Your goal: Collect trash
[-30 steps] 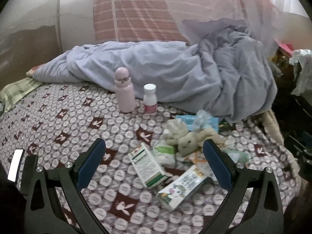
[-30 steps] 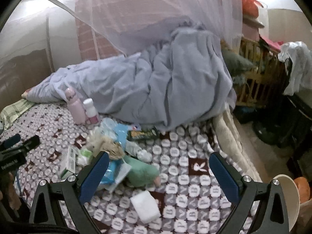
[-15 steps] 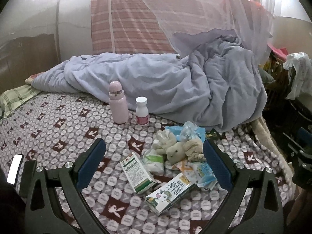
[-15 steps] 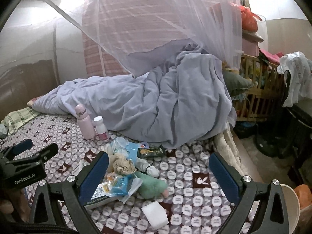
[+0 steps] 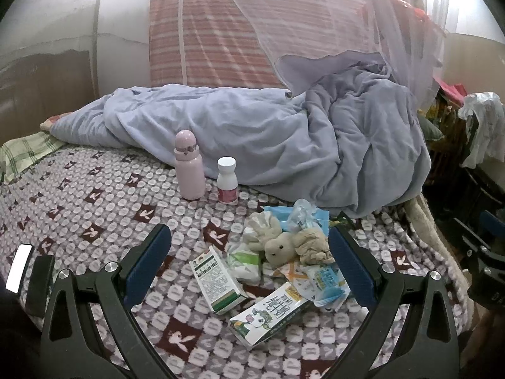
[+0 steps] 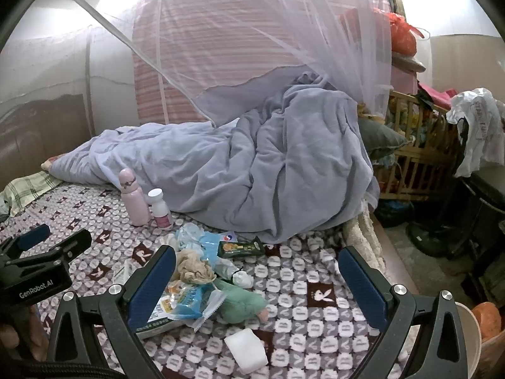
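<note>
Bed (image 5: pixel 94 214) under net | trash pile (image 5: pixel 284 262) loose on the quilted cover, near bed edge | left gripper (image 5: pixel 249 262), right gripper (image 6: pixel 257 284) both spread, empty | nothing collected yet, whole pile remains

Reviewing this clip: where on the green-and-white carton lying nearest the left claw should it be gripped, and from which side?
Grip the green-and-white carton across its narrow width at mid-length, coming from above. It lies flat on the patterned bedspread, long sides exposed, and the open left claw looks wide enough to straddle it.
</note>
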`<act>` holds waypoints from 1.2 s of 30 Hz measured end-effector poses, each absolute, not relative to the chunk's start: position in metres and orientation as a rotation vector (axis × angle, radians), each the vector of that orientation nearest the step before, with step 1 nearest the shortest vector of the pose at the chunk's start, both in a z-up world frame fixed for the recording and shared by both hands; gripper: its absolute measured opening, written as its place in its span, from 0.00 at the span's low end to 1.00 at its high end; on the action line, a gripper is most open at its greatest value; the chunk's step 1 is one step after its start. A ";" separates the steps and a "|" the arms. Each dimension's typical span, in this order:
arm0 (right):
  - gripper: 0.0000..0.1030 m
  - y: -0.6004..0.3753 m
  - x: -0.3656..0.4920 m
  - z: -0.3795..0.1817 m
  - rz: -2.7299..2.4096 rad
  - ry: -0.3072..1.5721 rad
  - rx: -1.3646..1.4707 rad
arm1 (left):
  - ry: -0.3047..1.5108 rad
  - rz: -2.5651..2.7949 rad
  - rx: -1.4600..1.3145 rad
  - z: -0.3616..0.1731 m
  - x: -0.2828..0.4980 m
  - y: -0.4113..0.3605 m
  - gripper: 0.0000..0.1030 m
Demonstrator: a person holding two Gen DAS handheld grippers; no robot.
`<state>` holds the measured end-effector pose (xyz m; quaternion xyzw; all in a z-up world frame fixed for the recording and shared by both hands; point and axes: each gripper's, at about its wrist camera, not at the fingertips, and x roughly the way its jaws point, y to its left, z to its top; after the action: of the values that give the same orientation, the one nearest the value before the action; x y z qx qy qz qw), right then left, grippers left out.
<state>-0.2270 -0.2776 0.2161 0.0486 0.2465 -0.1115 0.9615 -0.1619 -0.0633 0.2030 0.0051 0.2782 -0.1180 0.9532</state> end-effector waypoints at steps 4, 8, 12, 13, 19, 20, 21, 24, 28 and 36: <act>0.99 -0.279 -0.226 0.216 -0.225 0.501 0.103 | 0.575 -0.238 0.009 0.201 -0.160 -0.065 0.97; 0.99 -0.281 -0.225 0.213 -0.231 0.505 0.108 | 0.585 -0.240 -0.001 0.199 -0.159 -0.064 0.97; 0.99 -0.282 -0.223 0.211 -0.238 0.511 0.108 | 0.593 -0.238 -0.013 0.198 -0.158 -0.062 0.97; 0.99 -0.282 -0.223 0.210 -0.238 0.512 0.109 | 0.597 -0.236 -0.018 0.198 -0.157 -0.062 0.97; 0.99 -0.282 -0.223 0.210 -0.237 0.513 0.107 | 0.611 -0.234 -0.030 0.195 -0.156 -0.060 0.97; 0.99 -0.283 -0.224 0.210 -0.237 0.512 0.107 | 0.610 -0.234 -0.030 0.194 -0.156 -0.060 0.97; 0.99 -0.283 -0.223 0.210 -0.235 0.512 0.109 | 0.608 -0.234 -0.027 0.194 -0.156 -0.060 0.97; 0.99 -0.283 -0.223 0.210 -0.236 0.515 0.108 | 0.609 -0.236 -0.027 0.195 -0.155 -0.060 0.97; 0.99 -0.285 -0.223 0.207 -0.240 0.519 0.108 | 0.598 -0.241 -0.014 0.193 -0.157 -0.062 0.97; 0.99 -0.290 -0.224 0.207 -0.263 0.527 0.111 | 0.592 -0.273 0.001 0.191 -0.161 -0.070 0.97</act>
<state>-0.2239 -0.2901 0.2070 0.0544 0.2594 -0.1294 0.9555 -0.1607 -0.0696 0.1912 0.0004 0.2909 -0.1342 0.9473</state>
